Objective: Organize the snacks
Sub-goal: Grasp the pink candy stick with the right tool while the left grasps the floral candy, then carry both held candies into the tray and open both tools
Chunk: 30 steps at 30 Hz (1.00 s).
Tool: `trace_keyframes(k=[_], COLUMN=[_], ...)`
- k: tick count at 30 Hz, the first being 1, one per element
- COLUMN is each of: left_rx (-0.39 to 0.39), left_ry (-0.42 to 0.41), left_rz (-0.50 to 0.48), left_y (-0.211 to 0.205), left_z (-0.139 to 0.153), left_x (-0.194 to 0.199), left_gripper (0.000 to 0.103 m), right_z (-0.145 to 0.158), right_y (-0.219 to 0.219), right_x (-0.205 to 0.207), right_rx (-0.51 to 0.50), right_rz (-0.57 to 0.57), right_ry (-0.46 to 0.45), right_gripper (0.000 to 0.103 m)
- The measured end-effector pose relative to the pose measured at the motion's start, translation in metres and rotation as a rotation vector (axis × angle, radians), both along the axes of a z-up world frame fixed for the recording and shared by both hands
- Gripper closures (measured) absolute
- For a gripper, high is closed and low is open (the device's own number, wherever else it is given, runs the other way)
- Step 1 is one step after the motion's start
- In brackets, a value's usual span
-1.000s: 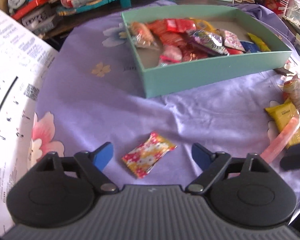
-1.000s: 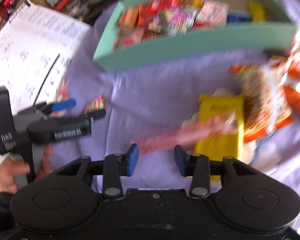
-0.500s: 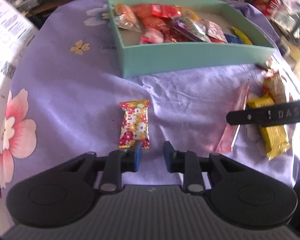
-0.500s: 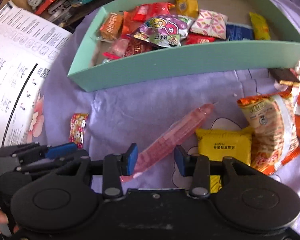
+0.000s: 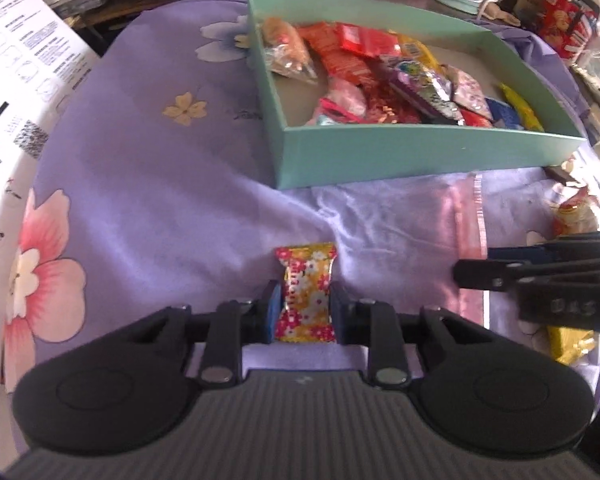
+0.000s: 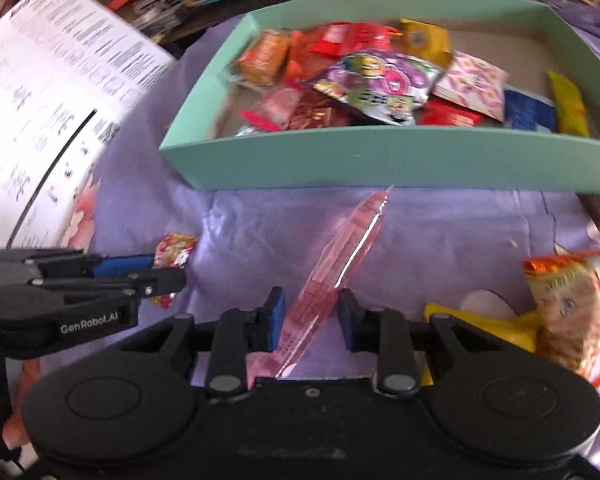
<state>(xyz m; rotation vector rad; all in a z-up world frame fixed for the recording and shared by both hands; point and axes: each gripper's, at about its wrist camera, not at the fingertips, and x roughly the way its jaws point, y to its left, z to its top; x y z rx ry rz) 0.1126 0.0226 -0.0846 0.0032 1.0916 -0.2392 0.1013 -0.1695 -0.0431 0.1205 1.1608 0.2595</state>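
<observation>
Cluttered surface draped in a purple floral cloth (image 5: 148, 184), white printed sheet (image 6: 40, 92) on the left, toys and boxes along the back edge. Teal box (image 5: 420, 156) sits on the cloth, already holding a pile of mixed snack packets (image 5: 380, 80).

Left tongs (image 5: 303, 310): clenched on the floral candy (image 5: 306, 296), both blue pads pressing its sides, wrapper upright between them with its top end sticking out above. A second ago these tongs stood wide, candy lying loose and slanted on the cloth between the fingers; half a second ago they were nearly closed with the candy just ahead of the tips. In the right wrist view the left tongs (image 6: 168, 268) appear at left edge, candy (image 6: 174, 250) at their tip, a bit of the person's hand (image 6: 12, 432) low on the handle.

Right tongs (image 6: 310, 318): closing, pink tube snack (image 6: 340, 264) between the fingers, slanting from the tongs up toward the box wall. Left pad near it, small gap on the right side, so not gripped yet. A second ago that view was blurred and the tube lay flatter, half on the yellow packet (image 6: 480, 324); now the tube is centered and clear of it. Orange noodle-style bag (image 6: 572, 304) lies right of the yellow packet. From the left wrist view the right tongs (image 5: 472, 274) reach in from the right edge, over the tube (image 5: 470, 216).
</observation>
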Motion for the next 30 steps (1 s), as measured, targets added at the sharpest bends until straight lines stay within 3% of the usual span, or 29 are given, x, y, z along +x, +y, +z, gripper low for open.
trace_keyframes(k=[8, 12, 14, 18, 23, 30], left_rx=[-0.015, -0.005, 0.008, 0.044, 0.006, 0.0], left_ry=[-0.005, -0.016, -0.025, -0.039, -0.018, -0.037], left_rz=[-0.016, -0.016, -0.017, -0.018, 0.017, 0.014], left_y=[-0.006, -0.008, -0.011, -0.017, -0.012, -0.016], left_z=[-0.004, -0.004, -0.005, -0.004, 0.001, 0.013], left_x=[0.0, 0.002, 0.002, -0.001, -0.006, -0.019], left_gripper=[0.075, 0.075, 0.075, 0.082, 0.083, 0.084], right_z=[-0.002, -0.003, -0.003, -0.003, -0.001, 0.006], right_y=[-0.001, 0.004, 0.007, 0.011, -0.002, -0.014], right_x=[0.009, 0.009, 0.009, 0.007, 0.0, -0.021], right_rx=[0.022, 0.023, 0.017, -0.026, 0.018, 0.041], right_rz=[0.002, 0.008, 0.003, 0.016, 0.008, 0.022], right_ry=[0.006, -0.009, -0.02, -0.044, -0.014, -0.013], right_gripper=[0.075, 0.064, 0.064, 0.075, 0.084, 0.086])
